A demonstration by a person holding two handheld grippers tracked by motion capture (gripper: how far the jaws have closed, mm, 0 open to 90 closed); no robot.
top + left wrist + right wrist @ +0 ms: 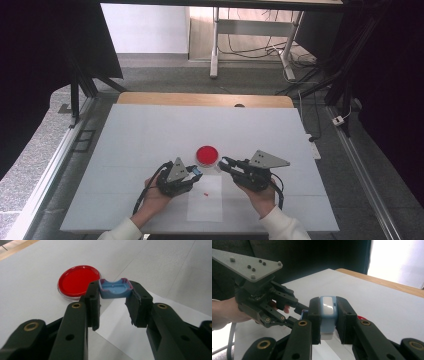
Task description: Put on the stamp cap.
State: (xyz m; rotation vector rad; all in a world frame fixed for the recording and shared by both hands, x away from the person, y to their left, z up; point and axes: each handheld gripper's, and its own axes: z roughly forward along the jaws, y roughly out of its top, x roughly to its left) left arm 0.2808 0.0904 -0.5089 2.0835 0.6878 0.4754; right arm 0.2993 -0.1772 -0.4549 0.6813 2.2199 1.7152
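My left gripper point(115, 290) is shut on a small blue cap point(114, 289), an open shell with a pink-stained rim, gripped by its two sides. Just beyond it a round red dish point(77, 281) lies on the table. My right gripper point(328, 305) is shut on a light-blue and white block point(327, 311), held upright between the pads. In the high view the left gripper point(198, 173) and right gripper point(223, 162) face each other tip to tip, just in front of the red dish point(206, 155). The right gripper view has the left gripper point(298, 312) close by, with the blue cap point(304, 313) showing.
A white paper sheet point(205, 200) lies below the grippers with a small red speck point(206, 193) on it. The white table top point(150, 135) has a wooden edge point(200, 99) at the far side. Dark frames and cables stand beyond it.
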